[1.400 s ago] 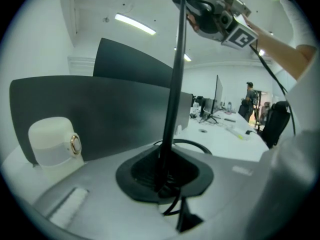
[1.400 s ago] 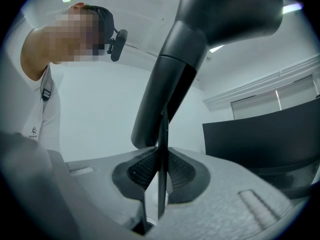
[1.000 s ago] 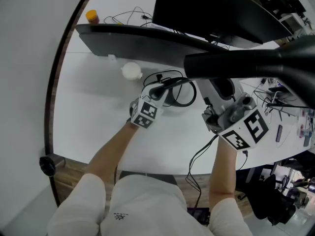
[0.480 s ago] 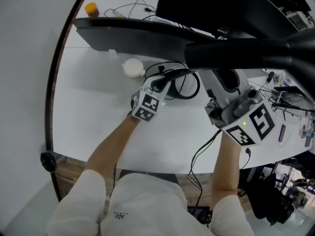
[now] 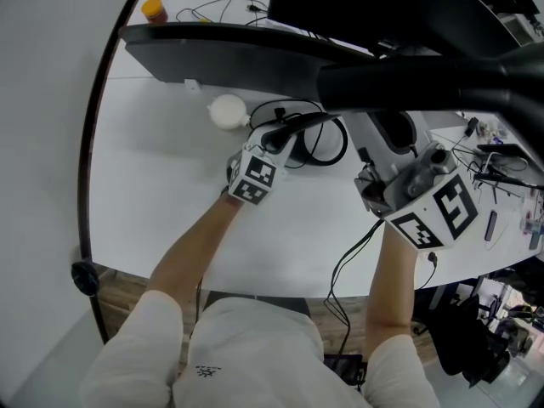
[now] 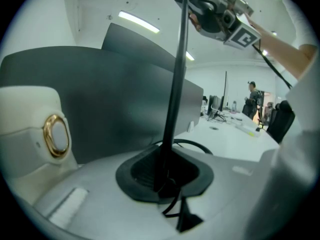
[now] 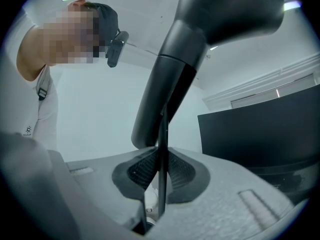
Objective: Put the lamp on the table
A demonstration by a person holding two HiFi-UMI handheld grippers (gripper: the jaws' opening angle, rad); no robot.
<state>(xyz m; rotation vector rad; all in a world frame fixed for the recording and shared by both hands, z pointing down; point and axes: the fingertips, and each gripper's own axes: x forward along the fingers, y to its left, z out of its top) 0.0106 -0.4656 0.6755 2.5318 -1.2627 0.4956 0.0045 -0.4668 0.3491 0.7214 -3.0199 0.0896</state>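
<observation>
The black lamp (image 6: 176,79) looks rigid and top-heavy, its slim stem smooth enough to swivel in a grip; two spaced holds on the stem suit it. The left gripper (image 6: 162,176) is clamped low on the stem; the right gripper (image 7: 159,184) grips higher, beneath the thick tubular head; the lamp stands upright over the white table (image 5: 170,194), its foot seemingly not yet down.

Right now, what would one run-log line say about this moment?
left tool: shut on lamp pole, low | right tool: shut on lamp, higher up | lamp: over the table | set down: cannot tell
</observation>
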